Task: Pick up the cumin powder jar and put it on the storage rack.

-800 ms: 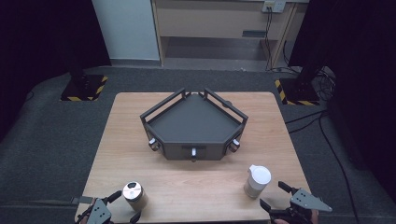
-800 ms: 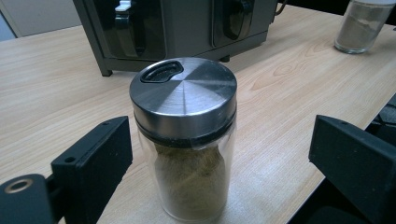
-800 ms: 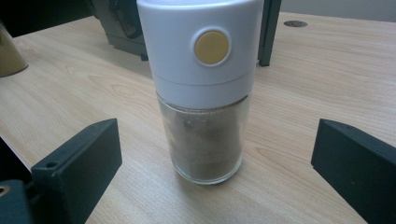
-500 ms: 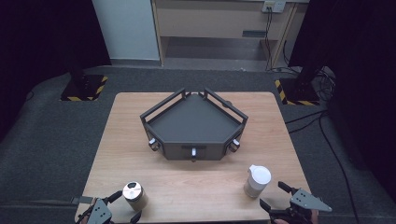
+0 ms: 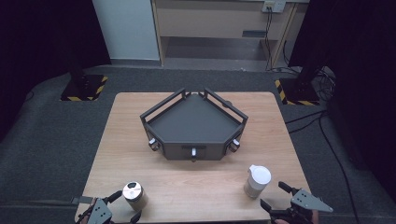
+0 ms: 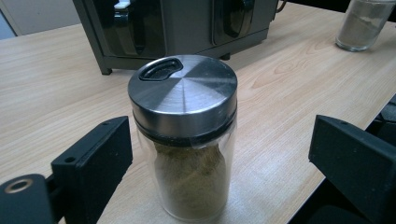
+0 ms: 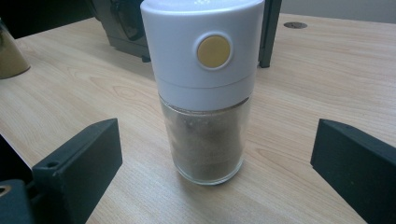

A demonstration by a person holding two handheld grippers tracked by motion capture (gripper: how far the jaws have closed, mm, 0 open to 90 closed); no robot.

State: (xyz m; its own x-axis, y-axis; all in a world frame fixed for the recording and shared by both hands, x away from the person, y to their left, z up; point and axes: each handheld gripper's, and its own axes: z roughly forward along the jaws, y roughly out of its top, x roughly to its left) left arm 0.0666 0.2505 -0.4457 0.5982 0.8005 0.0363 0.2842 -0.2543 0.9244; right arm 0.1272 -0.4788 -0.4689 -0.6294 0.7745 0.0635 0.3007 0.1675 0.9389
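Steel-lidded glass jar (image 6: 187, 140) of brownish powder stands upright.

Bare table (image 5: 196, 179) lies between both jars; dark rack (image 5: 194, 123) blocks beyond.

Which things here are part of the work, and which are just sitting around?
In the work:
- steel-lidded jar, between the open left gripper
- white-capped jar, between the open right gripper

Just there:
- dark tray
- table

high view overhead, far – claw views low, close – sharing table (image 5: 196, 182)
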